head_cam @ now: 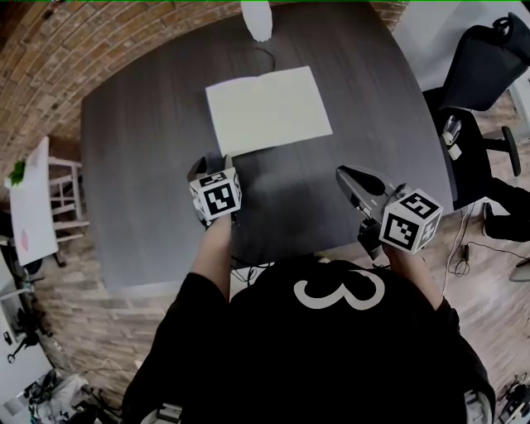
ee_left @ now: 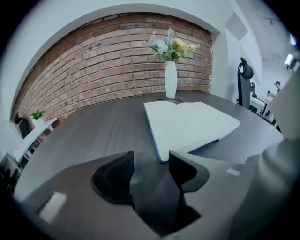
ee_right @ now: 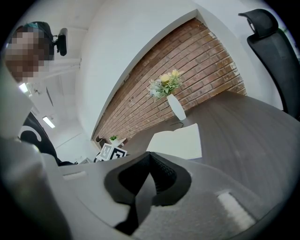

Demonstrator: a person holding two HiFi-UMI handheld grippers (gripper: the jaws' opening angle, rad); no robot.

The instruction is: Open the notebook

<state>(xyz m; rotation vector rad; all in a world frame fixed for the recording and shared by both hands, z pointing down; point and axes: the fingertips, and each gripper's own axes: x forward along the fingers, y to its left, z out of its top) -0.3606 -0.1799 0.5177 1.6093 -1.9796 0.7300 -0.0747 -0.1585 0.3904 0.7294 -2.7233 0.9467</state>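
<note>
The notebook (head_cam: 268,110) lies open on the dark table (head_cam: 141,166), white pages up, with a blue cover edge showing underneath. My left gripper (head_cam: 212,166) hovers just short of the notebook's near left corner. In the left gripper view the jaws (ee_left: 151,161) stand open with nothing between them, and the notebook (ee_left: 190,123) lies a little beyond the right fingertip. My right gripper (head_cam: 352,178) is held over the table's near right part, away from the notebook (ee_right: 177,140). Its jaws (ee_right: 151,155) are shut and empty.
A white vase (head_cam: 257,18) with flowers (ee_left: 171,44) stands at the table's far edge behind the notebook, a cable beside it. A black office chair (head_cam: 484,70) is at the right, a small white side table (head_cam: 33,203) at the left. A brick wall (ee_left: 93,70) runs behind.
</note>
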